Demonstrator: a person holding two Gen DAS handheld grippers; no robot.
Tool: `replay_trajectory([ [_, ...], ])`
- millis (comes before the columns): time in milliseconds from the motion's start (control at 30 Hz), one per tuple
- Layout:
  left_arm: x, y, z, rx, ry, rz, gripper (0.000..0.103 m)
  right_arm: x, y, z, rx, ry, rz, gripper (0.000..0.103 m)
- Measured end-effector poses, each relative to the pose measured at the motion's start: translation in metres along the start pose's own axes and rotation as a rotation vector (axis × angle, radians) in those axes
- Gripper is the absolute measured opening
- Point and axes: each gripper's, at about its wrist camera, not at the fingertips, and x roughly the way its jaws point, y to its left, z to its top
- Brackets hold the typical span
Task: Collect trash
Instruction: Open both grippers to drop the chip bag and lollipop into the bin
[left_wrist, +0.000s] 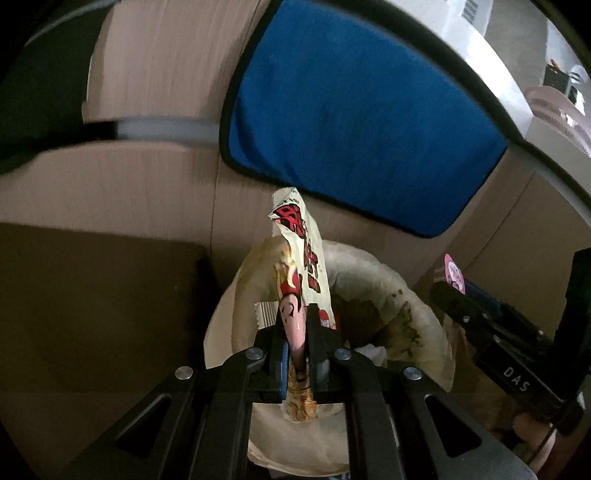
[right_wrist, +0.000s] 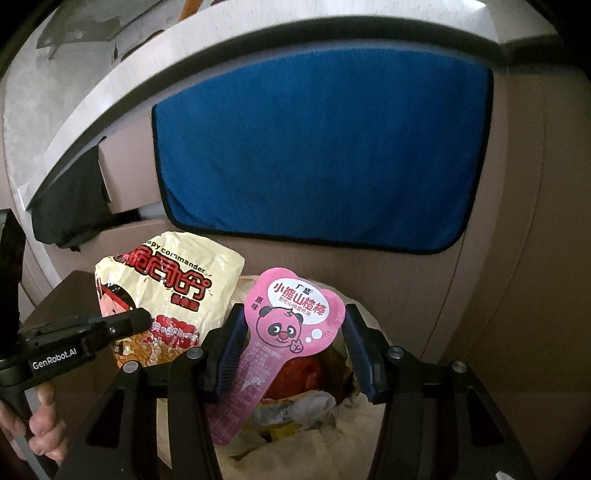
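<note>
Cream snack bag (right_wrist: 166, 295) read "spy commander" over red Chinese characters; left gripper (left_wrist: 295, 332), marked "GenRobot.AI", had its jaws narrow, pinching the bag. Right gripper (right_wrist: 295, 350) jaws stood partway apart around a pink panda-face wrapper (right_wrist: 291, 321), contact unclear. Both hung over a lined trash bin (left_wrist: 424, 302), contents dim, perhaps food scraps. Blue cloth (right_wrist: 325, 155) hung behind.
</note>
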Motion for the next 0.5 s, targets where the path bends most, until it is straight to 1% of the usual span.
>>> replay_trajectory([
  [33, 0.002, 0.002, 0.000, -0.015, 0.006, -0.012, 0.012, 0.002, -0.001, -0.001, 0.002, 0.006, 0.000, 0.050],
  [100, 0.003, 0.005, 0.002, -0.026, 0.013, -0.027, 0.023, 0.006, -0.001, -0.002, 0.006, 0.019, 0.003, 0.051],
  [133, 0.003, 0.006, 0.002, -0.031, 0.014, -0.034, 0.032, 0.008, 0.000, -0.002, 0.007, 0.022, 0.006, 0.053],
  [167, 0.002, 0.007, 0.003, -0.036, 0.016, -0.045, 0.035, 0.009, 0.001, -0.003, 0.006, 0.024, 0.008, 0.057],
  [200, 0.002, 0.007, 0.004, -0.037, 0.022, -0.054, 0.036, 0.009, 0.002, -0.004, 0.004, 0.024, 0.006, 0.060],
  [233, 0.002, 0.007, 0.004, -0.036, 0.030, -0.056, 0.036, 0.009, 0.003, -0.005, 0.001, 0.022, 0.003, 0.061],
  [367, -0.004, 0.007, 0.004, -0.036, 0.026, -0.061, 0.036, 0.006, 0.006, -0.006, 0.008, 0.017, -0.015, 0.062],
  [400, -0.005, 0.005, 0.004, -0.034, 0.027, -0.079, 0.036, 0.004, 0.006, -0.006, 0.017, 0.014, -0.018, 0.062],
  [500, 0.001, -0.004, 0.003, 0.005, 0.066, -0.129, 0.036, -0.003, 0.005, -0.009, 0.035, 0.003, -0.030, 0.062],
])
